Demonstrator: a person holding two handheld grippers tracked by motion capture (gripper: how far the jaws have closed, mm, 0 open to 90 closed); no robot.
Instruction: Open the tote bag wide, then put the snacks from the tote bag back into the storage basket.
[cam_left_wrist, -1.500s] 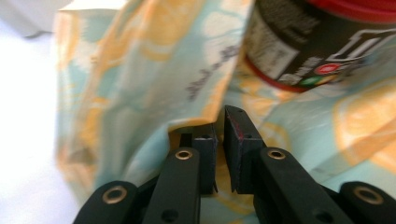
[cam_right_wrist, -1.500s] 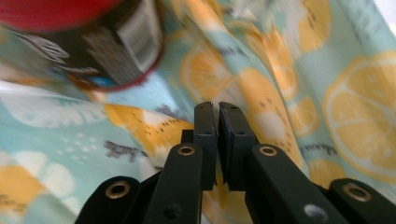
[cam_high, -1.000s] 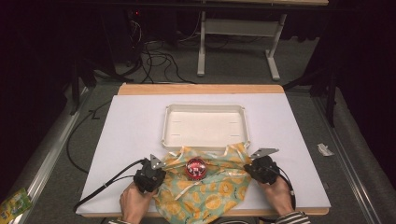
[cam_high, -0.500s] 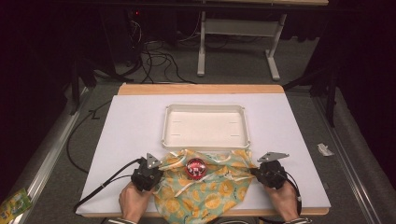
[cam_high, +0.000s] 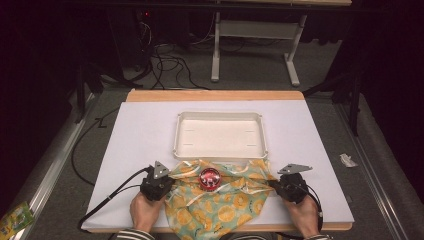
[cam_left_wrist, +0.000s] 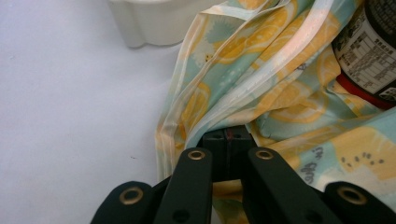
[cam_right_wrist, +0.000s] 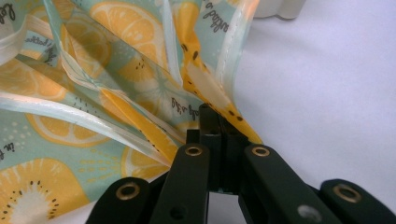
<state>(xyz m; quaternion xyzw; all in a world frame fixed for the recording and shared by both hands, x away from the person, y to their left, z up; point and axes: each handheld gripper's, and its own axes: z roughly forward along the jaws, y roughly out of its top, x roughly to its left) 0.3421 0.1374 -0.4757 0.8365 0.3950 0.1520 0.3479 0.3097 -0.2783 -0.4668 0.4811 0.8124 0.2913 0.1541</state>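
A floppy teal bag printed with lemon and orange slices (cam_high: 220, 207) lies at the table's front edge. A dark can with a red top (cam_high: 210, 178) rests in its upper middle. My left gripper (cam_high: 169, 183) is shut on the bag's left edge. In the left gripper view the jaws (cam_left_wrist: 229, 140) pinch a fold of the bag (cam_left_wrist: 261, 70), with the can (cam_left_wrist: 369, 51) at the right. My right gripper (cam_high: 273, 184) is shut on the bag's right edge. The right gripper view shows its tips (cam_right_wrist: 215, 122) clamped on the bag's seam (cam_right_wrist: 93, 93).
A shallow white tray (cam_high: 220, 119) stands just behind the bag, its corner visible in the gripper views (cam_left_wrist: 154, 23) (cam_right_wrist: 280, 7). The white table top (cam_high: 140, 135) has a wooden back edge. Black cables trail off the left side. A table frame stands on the floor beyond.
My right gripper has shifted a little to the right and toward the front edge with the bag's edge, spreading the bag wider. The left gripper has stayed put.
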